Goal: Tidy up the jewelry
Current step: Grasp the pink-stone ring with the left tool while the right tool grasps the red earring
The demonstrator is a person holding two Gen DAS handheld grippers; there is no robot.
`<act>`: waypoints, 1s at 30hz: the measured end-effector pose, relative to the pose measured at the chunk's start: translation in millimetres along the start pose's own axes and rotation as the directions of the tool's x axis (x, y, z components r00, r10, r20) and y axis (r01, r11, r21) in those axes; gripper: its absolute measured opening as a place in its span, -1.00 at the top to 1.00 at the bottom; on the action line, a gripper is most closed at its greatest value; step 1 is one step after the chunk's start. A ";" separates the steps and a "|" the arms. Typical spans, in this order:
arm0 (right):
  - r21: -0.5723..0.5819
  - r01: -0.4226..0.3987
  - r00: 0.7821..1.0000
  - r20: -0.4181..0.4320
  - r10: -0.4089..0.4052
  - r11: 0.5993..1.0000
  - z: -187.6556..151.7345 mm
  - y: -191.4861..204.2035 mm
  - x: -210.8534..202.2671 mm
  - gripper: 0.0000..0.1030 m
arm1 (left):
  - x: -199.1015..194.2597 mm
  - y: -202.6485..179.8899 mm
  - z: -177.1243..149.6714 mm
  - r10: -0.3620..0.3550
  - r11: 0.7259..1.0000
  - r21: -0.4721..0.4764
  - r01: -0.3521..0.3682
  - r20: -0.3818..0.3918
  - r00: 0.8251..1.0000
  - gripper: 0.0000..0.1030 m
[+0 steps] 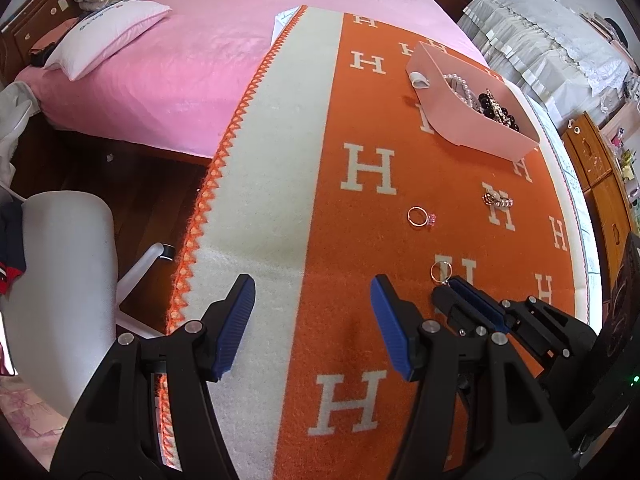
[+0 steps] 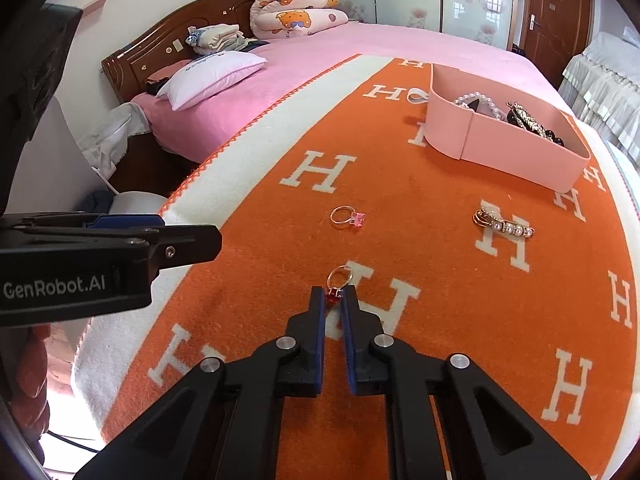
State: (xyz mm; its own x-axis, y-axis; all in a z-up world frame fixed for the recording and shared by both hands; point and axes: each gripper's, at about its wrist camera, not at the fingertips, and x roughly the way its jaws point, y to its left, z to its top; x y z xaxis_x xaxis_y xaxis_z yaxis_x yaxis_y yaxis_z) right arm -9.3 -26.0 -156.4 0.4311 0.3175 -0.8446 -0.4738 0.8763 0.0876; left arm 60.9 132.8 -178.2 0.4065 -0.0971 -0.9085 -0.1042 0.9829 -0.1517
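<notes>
At the far left, the left gripper (image 1: 312, 316) hangs with its blue-padded fingers (image 1: 236, 320) spread wide and nothing between them, above the seam where the cream border meets the orange field of the woven blanket with white H letters (image 1: 360, 240). The blanket lies over a pink-sheeted bed (image 1: 208, 64).

Just to the right, the right gripper (image 2: 333, 300) has its fingers (image 2: 318, 320) drawn nearly together, pinching the red stone of a thin gold ring with a red gem (image 2: 335, 286). The stone sits at the fingertips; the band points away from them, straight ahead, lying on the blanket. The right hand is plainly the one on this ring; the left stands beside it, not touching.

Ahead of the right fingers, a little to the left, lies a gold ring with a pink square stone (image 2: 349, 216), on its own. Further right, and ahead, lies a gold and pearl piece, a cluster of rings or a short bracelet (image 2: 504, 223); which it is cannot be told.

Beyond that, ahead and to the right of the fingers, sits a pale pink open box with rounded corners (image 2: 512, 152). Inside are a white pearl strand (image 2: 478, 102), dark round beads (image 2: 554, 136) and a gold-toned ornament (image 2: 526, 120). A small white loop or tab (image 2: 418, 98) lies just beside the box's far left corner.

Judging from this, the held ring must travel forward and rightward to reach the box, and the grip on the small stone could slip.
</notes>
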 end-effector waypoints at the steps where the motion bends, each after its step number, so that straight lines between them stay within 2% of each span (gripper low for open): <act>1: 0.001 -0.004 1.000 0.000 0.004 1.000 -0.1 -1.4 -0.1 0.84 | 0.8 -0.9 0.7 -0.001 1.000 0.000 0.001 0.000 1.000 -0.11; 7: 0.027 -0.035 0.999 0.008 0.035 0.999 -0.6 -9.5 -7.1 0.85 | 5.4 -9.2 7.2 -0.011 1.000 0.007 0.011 0.002 1.000 -0.11; 12: 0.031 -0.025 0.999 0.035 0.024 0.999 2.5 -18.2 -20.3 0.85 | 9.3 -23.7 14.0 -0.028 0.999 0.031 0.028 -0.001 1.000 -0.11; 21: 0.136 -0.005 0.999 0.036 0.000 0.991 6.6 -56.3 -27.9 0.85 | 19.9 -61.3 27.9 -0.073 0.992 0.101 0.072 0.010 0.997 -0.11; 25: 0.159 -0.001 0.999 0.036 -0.004 0.987 3.3 -69.9 -31.5 0.85 | 31.6 -72.4 37.1 -0.073 0.988 0.138 0.072 0.005 0.997 -0.02; 30: 0.183 0.002 0.999 0.031 -0.008 0.983 -2.9 -81.5 -33.1 0.85 | 45.3 -78.3 42.8 -0.071 0.988 0.134 0.075 -0.028 0.997 0.11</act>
State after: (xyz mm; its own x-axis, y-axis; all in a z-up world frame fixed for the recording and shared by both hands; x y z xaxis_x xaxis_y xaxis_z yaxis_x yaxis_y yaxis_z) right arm 12.9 -109.0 -137.0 0.4581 0.3218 -0.8286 -0.3241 0.9285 0.1813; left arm 126.3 58.1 -190.9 0.3870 -0.1714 -0.9060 0.0488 0.9850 -0.1655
